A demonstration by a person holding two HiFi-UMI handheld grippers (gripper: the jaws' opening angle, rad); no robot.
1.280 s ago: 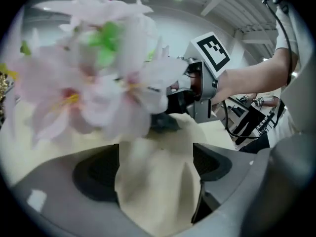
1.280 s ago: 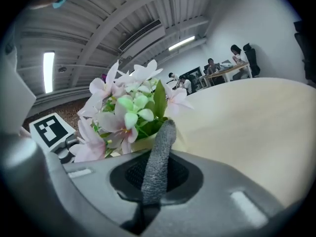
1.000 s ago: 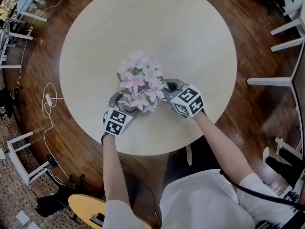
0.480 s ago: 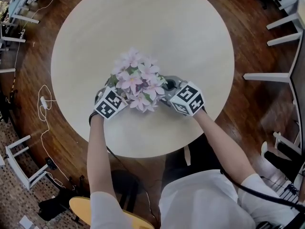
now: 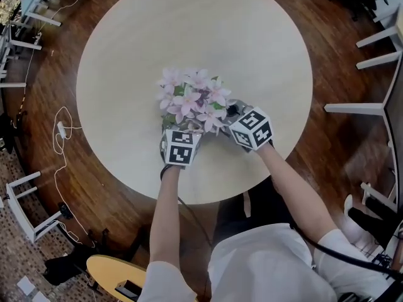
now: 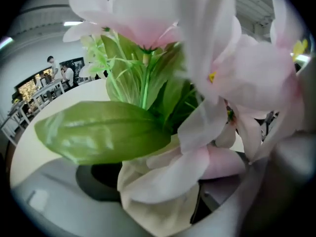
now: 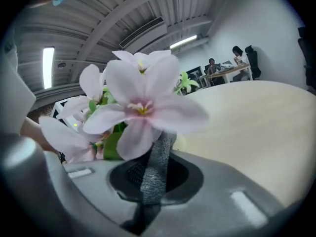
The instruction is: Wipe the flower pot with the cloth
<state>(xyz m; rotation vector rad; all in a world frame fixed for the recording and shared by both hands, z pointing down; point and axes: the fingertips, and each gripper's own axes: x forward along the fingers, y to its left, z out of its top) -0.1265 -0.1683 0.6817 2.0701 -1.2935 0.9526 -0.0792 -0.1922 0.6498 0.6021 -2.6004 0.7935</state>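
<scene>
Over the last half second the left tool [image 5: 181,138] has been swung from the left flank of the plant round to its near side. The right tool [image 5: 241,119] has been kept where it was.

Nearest the person, the left tool is seen closed on a cream, crumpled fabric cloth [image 6: 157,201]. The cloth fills the gap between the jaws and is pushed up under the petals. Just to the right, the right tool is clamped on the rim of the grey, rough-textured flower pot [image 7: 157,167], whose wall stands upright between its jaws.

The flower pot is set on the near half of the round, pale cream surface [image 5: 252,43]. From above it is almost wholly hidden by its pink-white flowers [image 5: 192,98], and a broad green leaf [image 6: 98,131] hangs across the left tool's view.

The pot's wall is judged to lie straight beyond the cloth, away from the person and below the blooms. Since the pot stands upright, the next stroke is expected to be carried round the wall rather than up it. The left hand is the one placed to wipe, while the right is taken up with steadying the rim on the pot's right side.

Beyond the surface, a dark wooden floor [image 5: 327,17] and white furniture frames [image 5: 359,107] are seen.
</scene>
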